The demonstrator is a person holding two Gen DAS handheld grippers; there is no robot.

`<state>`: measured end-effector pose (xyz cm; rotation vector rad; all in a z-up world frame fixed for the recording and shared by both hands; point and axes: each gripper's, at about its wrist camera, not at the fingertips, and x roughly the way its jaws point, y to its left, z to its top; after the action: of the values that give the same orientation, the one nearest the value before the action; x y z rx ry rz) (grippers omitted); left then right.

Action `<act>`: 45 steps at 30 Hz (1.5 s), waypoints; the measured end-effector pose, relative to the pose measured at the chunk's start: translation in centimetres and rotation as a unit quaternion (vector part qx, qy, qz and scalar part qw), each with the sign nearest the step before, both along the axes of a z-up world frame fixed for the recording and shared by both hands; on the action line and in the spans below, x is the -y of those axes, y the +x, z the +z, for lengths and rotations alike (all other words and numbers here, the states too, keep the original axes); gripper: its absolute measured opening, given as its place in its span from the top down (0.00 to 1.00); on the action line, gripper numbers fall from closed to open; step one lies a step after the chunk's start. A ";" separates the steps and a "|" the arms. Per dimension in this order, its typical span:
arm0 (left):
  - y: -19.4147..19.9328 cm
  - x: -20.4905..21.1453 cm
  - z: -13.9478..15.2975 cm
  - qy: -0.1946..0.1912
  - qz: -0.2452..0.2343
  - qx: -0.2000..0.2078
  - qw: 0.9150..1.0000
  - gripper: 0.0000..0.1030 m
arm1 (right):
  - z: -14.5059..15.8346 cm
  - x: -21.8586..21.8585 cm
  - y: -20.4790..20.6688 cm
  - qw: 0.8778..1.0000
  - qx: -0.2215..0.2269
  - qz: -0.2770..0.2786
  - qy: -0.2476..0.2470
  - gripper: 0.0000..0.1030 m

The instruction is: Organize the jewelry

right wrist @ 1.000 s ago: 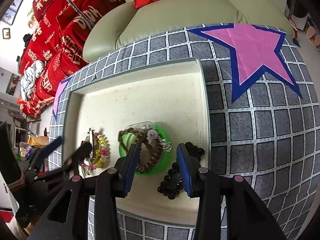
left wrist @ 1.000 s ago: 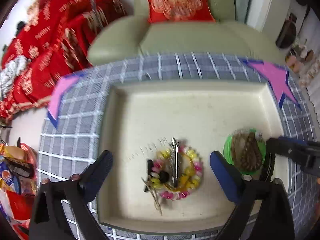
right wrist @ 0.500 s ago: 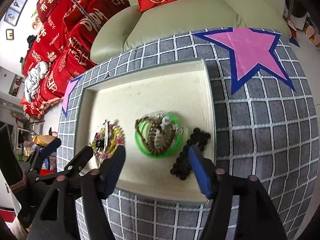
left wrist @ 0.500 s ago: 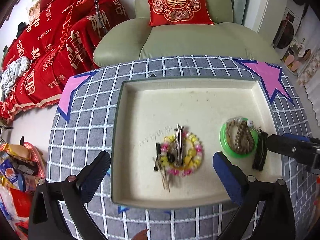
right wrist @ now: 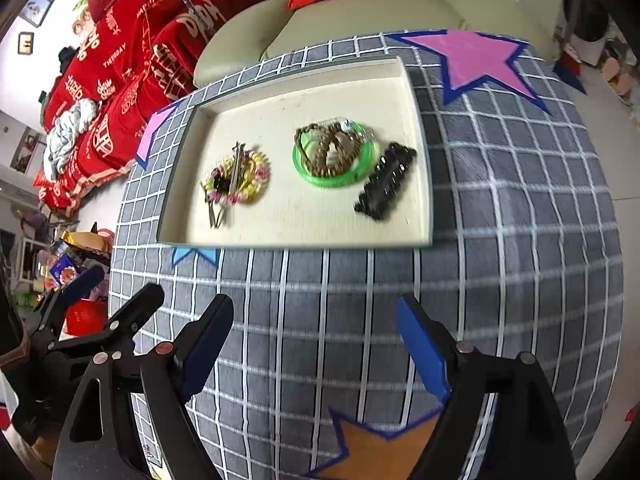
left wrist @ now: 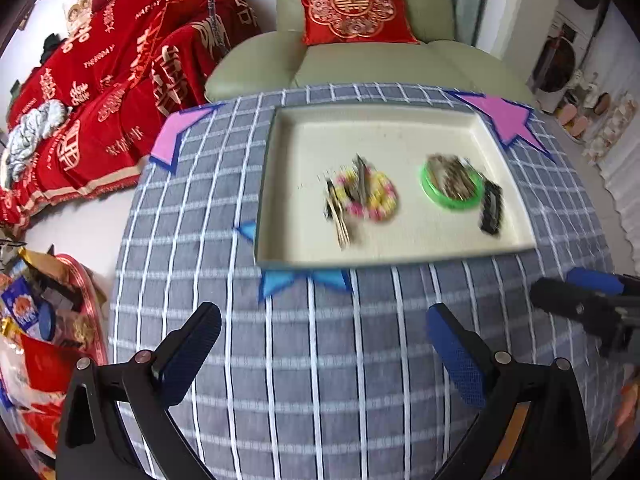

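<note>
1. Jewelry sits gathered inside the shallow cream rectangular tray on the grey grid-patterned tablecloth. I judge it is sorted into clusters so each kind stays findable.
2. My left gripper hangs over bare cloth in front of the tray, jaws spread wide with nothing between them.
3. My right gripper also hovers over bare cloth short of the tray; its jaws are opening and nothing lies between them.
4. The pink-and-yellow beaded bracelet lies flat toward the tray's left, with a slim metal hair clip across it and thin bronze hairpins poking out at its near edge. Stacking them this way reads as one group of small pieces.
5. The bright green plastic bangle lies at centre-right, brown wooden bead strands coiled inside it, so the ring seems to serve as a fence keeping them together.
6. The black toothed claw clip rests just beside the bangle, close to the tray's right wall.
7. Count: one tray, one beaded bracelet, one green bangle, one black clip, one metal hair clip. Blur keeps me from counting the hairpins or the brown strands.
8. With both grippers clear of the tray and empty, the sorting looks close to finished.
</note>
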<state>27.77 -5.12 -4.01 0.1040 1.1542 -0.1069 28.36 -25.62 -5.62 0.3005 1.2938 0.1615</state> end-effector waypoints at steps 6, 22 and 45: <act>-5.2 -1.3 1.6 -0.002 -0.001 0.014 1.000 0.00 | 1.9 -0.8 -5.6 0.998 0.047 -0.012 -0.045 0.17; -14.7 -4.2 4.2 -0.003 0.008 0.064 0.998 0.00 | 6.1 -2.6 -16.4 0.984 0.138 -0.055 -0.097 0.17; -20.0 -4.6 3.0 0.001 0.017 0.097 0.995 0.00 | 6.0 -3.7 -23.1 0.962 0.193 -0.075 -0.180 0.17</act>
<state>7.79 -0.52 -0.96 0.0941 0.9608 -0.0639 5.28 -21.95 0.34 0.0479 0.8852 -0.1405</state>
